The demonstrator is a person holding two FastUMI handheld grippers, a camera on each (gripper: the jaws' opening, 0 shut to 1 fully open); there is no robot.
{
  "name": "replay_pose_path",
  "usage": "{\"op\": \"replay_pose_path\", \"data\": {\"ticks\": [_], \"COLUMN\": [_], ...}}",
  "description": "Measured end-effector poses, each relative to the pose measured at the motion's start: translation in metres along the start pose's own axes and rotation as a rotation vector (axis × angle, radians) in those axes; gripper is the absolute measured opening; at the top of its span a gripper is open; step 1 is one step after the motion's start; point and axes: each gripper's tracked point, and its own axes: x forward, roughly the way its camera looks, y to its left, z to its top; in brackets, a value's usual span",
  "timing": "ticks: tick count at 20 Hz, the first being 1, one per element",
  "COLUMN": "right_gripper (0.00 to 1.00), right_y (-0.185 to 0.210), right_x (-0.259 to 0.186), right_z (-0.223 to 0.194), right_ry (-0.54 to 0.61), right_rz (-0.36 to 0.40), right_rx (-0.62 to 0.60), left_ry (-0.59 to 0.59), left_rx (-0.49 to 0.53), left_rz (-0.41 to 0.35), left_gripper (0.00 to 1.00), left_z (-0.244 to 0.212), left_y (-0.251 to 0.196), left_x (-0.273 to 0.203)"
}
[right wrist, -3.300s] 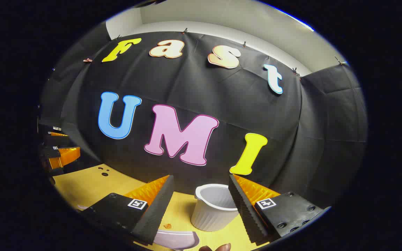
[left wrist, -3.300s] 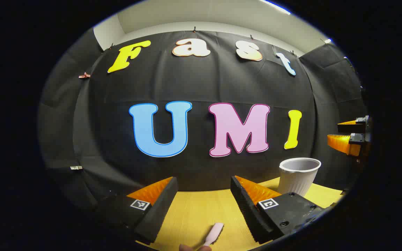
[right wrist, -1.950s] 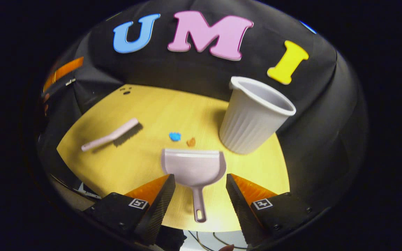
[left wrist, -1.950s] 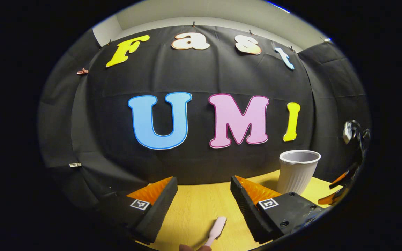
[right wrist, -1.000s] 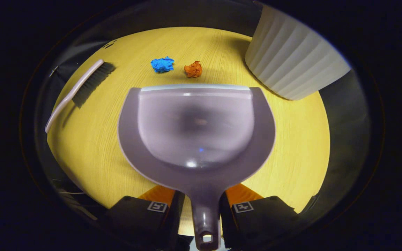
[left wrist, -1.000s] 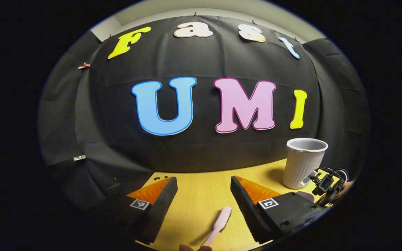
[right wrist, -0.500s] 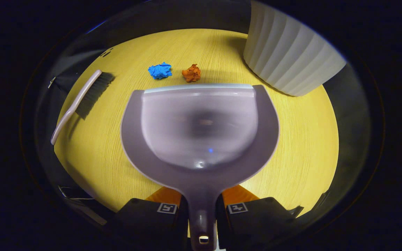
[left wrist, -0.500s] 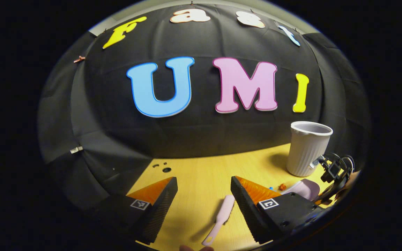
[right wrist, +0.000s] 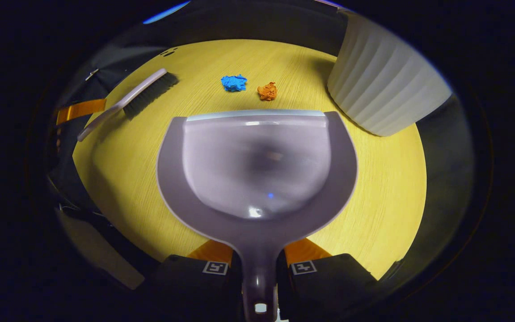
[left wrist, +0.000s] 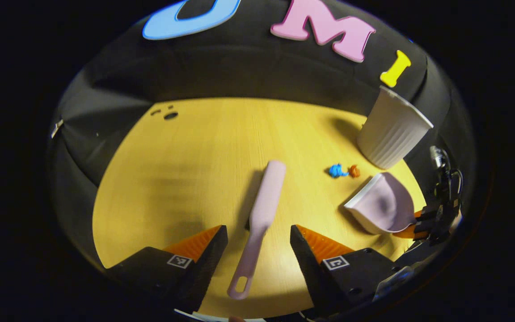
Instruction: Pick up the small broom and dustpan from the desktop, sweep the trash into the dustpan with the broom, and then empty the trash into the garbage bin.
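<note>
A pale pink broom (left wrist: 261, 214) lies on the yellow desktop (left wrist: 195, 170), its handle end reaching down between the fingers of my open left gripper (left wrist: 257, 243); nothing touches it. My right gripper (right wrist: 257, 264) is shut on the handle of the lilac dustpan (right wrist: 257, 165), whose front lip faces a blue paper scrap (right wrist: 234, 82) and an orange scrap (right wrist: 267, 91). In the left gripper view the dustpan (left wrist: 380, 205) sits at the right with the right gripper (left wrist: 418, 223) behind it, and the scraps (left wrist: 342, 171) lie just beyond it. The broom (right wrist: 128, 103) lies at the upper left in the right gripper view.
A white ribbed garbage bin (left wrist: 391, 134) stands at the desk's far right, close behind the scraps; in the right gripper view the bin (right wrist: 382, 85) rises beside the dustpan. Small dark holes (left wrist: 168, 114) mark the desk's far left. Black cloth walls surround the desk.
The left gripper has tipped down and come over the broom, so the handle now lies between its open fingers. The right gripper stays shut on the dustpan handle, shifted slightly.
</note>
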Motion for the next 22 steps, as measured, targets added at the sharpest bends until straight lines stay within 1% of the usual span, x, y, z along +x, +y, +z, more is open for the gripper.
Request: {"op": "replay_pose_path", "data": {"ticks": [1, 3, 5, 8, 9, 10, 11, 12, 14, 15, 16, 18, 19, 20, 21, 22], "right_gripper": [0.36, 0.36, 0.36, 0.36, 0.39, 0.36, 0.39, 0.39, 0.36, 0.39, 0.39, 0.33, 0.36, 0.33, 0.36, 0.36], "right_y": [-0.002, -0.006, -0.01, -0.013, -0.014, -0.017, -0.02, -0.022, -0.026, -0.029, -0.032, -0.037, -0.038, -0.039, -0.039, -0.04], "right_x": [-0.001, -0.006, -0.01, -0.015, -0.016, -0.017, -0.019, -0.02, -0.021, -0.02, -0.022, -0.025, -0.024, -0.023, -0.019, -0.018], "right_z": [-0.002, -0.005, -0.006, -0.004, -0.003, -0.001, 0.0, 0.002, 0.005, 0.005, 0.004, 0.007, 0.009, 0.012, 0.015, 0.016], "right_ry": [0.001, 0.0, 0.001, 0.0, 0.001, 0.001, 0.003, 0.006, 0.021, 0.041, 0.065, 0.115, 0.135, 0.153, 0.167, 0.182], "right_rz": [-0.003, -0.008, -0.011, -0.008, -0.01, -0.015, -0.018, -0.019, -0.014, -0.011, -0.01, 0.006, 0.017, 0.029, 0.038, 0.044], "right_rx": [0.002, 0.016, 0.035, 0.045, 0.038, 0.029, 0.019, 0.007, -0.032, -0.063, -0.098, -0.159, -0.177, -0.187, -0.192, -0.193], "left_ry": [0.042, 0.1, 0.152, 0.188, 0.197, 0.192, 0.185, 0.189, 0.188, 0.179, 0.162, 0.121, 0.103, 0.094, 0.093, 0.097], "left_rx": [0.003, 0.028, 0.072, 0.093, 0.09, 0.103, 0.122, 0.139, 0.16, 0.181, 0.211, 0.282, 0.311, 0.337, 0.363, 0.388], "left_rz": [-0.002, -0.003, 0.014, 0.022, 0.021, 0.043, 0.045, 0.063, 0.089, 0.098, 0.112, 0.105, 0.087, 0.064, 0.041, 0.023], "left_gripper": [0.85, 0.82, 0.78, 0.72, 0.66, 0.62, 0.55, 0.54, 0.35, 0.29, 0.29, 0.25, 0.27, 0.27, 0.26, 0.26], "left_z": [-0.004, -0.01, -0.015, -0.018, -0.018, -0.016, -0.013, -0.012, -0.008, -0.001, 0.009, 0.035, 0.049, 0.059, 0.068, 0.075], "left_y": [0.0, 0.0, 0.003, -0.001, -0.003, 0.001, 0.002, 0.004, 0.006, 0.006, 0.006, -0.008, -0.02, -0.034, -0.048, -0.059], "left_x": [0.008, 0.022, 0.037, 0.055, 0.059, 0.06, 0.063, 0.063, 0.066, 0.07, 0.072, 0.078, 0.083, 0.087, 0.093, 0.099]}}
